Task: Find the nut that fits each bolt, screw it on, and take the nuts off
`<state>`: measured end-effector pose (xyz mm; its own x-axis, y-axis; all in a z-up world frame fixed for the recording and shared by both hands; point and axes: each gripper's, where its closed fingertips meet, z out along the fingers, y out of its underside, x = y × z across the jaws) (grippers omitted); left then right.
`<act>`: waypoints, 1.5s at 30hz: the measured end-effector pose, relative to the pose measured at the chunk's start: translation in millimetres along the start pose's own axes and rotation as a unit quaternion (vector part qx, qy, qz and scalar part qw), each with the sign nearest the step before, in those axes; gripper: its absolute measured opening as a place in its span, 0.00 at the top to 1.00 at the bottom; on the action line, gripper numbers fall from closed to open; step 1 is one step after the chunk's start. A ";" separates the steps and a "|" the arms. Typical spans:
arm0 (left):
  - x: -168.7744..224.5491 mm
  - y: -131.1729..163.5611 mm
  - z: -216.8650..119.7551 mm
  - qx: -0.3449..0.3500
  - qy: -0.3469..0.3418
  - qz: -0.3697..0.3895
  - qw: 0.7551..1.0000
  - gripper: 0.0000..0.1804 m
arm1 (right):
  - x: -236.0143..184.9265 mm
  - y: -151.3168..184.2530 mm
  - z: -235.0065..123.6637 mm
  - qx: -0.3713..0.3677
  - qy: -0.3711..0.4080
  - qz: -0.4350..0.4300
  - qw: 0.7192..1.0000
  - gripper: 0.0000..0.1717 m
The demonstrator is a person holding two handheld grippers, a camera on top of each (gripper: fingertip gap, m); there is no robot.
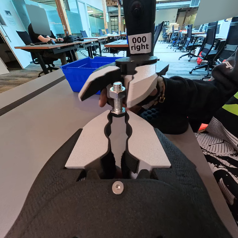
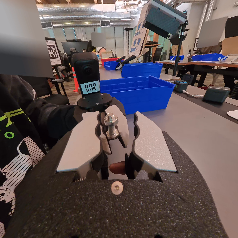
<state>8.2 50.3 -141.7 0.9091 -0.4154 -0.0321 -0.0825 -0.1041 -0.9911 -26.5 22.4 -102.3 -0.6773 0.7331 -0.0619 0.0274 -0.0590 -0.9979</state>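
Holding the bolt (image 1: 117,103) upright by its hex head, clamped between the left gripper's (image 1: 118,113) fingertips, with the threaded shank rising just past them and the nut (image 1: 117,92) near the top end. Spread wide on either side of that nut, the right gripper (image 2: 116,126), neither pad touching it. Biggest risk, as a guess: closing off-centre on the nut, catching a corner instead of two flats, and levering the bolt out of the thin head grip; only the very tips pinch the head, so a sideways push could tilt or drop it. Next: cross-threading or jamming if the nut gets turned while the bolt leans. Smaller: the nut spinning off the end and rolling away over the table (image 1: 38,128). Around: blue bin (image 2: 141,97) beyond the right fingers, well apart from the bolt, no hindrance; second bin farther back; small grey cases (image 2: 216,94) far right. Nothing between right fingertips and nut.
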 end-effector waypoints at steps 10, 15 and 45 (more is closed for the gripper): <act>-7.7 -10.8 -8.4 0.032 -0.012 -0.015 0.999 0.90 | 32.1 -16.5 -38.2 0.032 0.070 -0.011 0.997 0.91; -4.9 -6.2 -5.1 0.017 -0.009 -0.008 1.000 0.90 | 5.1 -16.8 -22.2 0.045 -0.011 0.013 0.999 0.77; 2.8 0.8 0.7 0.001 0.007 -0.002 1.000 0.90 | -6.4 -3.7 -2.6 0.016 -0.029 0.020 0.999 0.69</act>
<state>11.0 49.7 -142.7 0.9038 -0.4272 -0.0257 -0.0773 -0.1038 -0.9916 -20.4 19.7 -98.2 -0.7170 0.6898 -0.1000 0.0321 -0.1106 -0.9933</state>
